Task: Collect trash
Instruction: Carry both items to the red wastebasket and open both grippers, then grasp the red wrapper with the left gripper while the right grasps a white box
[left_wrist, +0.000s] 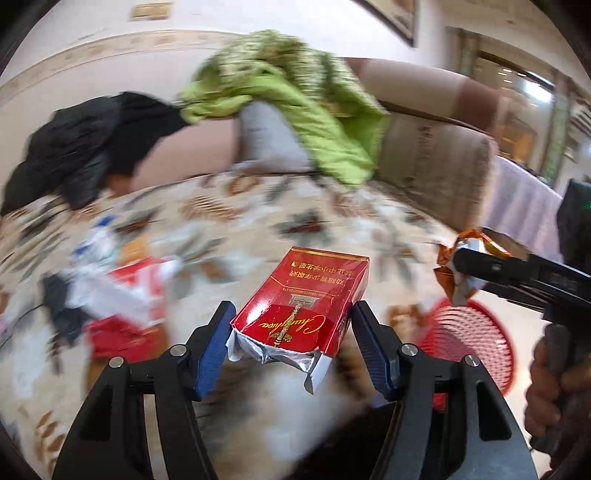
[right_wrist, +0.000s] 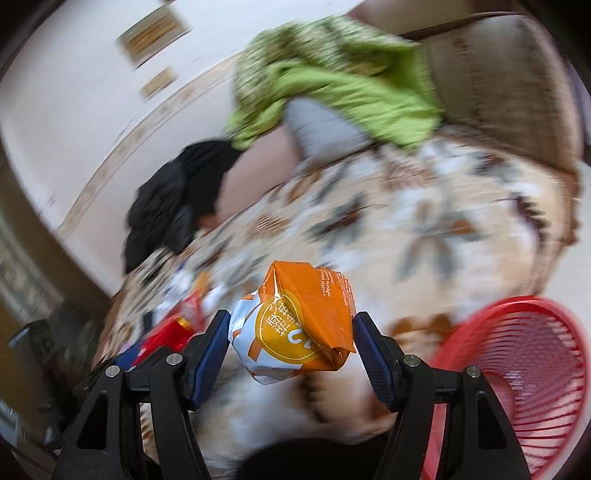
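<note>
The left gripper (left_wrist: 293, 334) pinched a torn red cigarette pack (left_wrist: 303, 306) across its width, both blue pads pressed to the pack's sides, so the foil-lined open end hung toward the camera and nothing could slide out forward. The right gripper (right_wrist: 291, 332) clamped a crumpled orange snack wrapper (right_wrist: 301, 325) the same way, squeezed at its bulk, probably because a light, slippery bag would slip from a corner hold. Both pieces were carried clear above the patterned sofa cover (left_wrist: 332, 221) rather than resting on it. In the left wrist view the right gripper and its wrapper sat at three o'clock, just above the red plastic basket (left_wrist: 469, 343), which lay at four o'clock; in the right wrist view that basket (right_wrist: 517, 369) sat at four o'clock too. That suggested both loads were headed for the basket. More litter (left_wrist: 122, 295) lay on the cover at nine o'clock, seemingly the next pickup. A green garment (left_wrist: 295, 103) draped the sofa back at twelve o'clock, apart from the trash.
</note>
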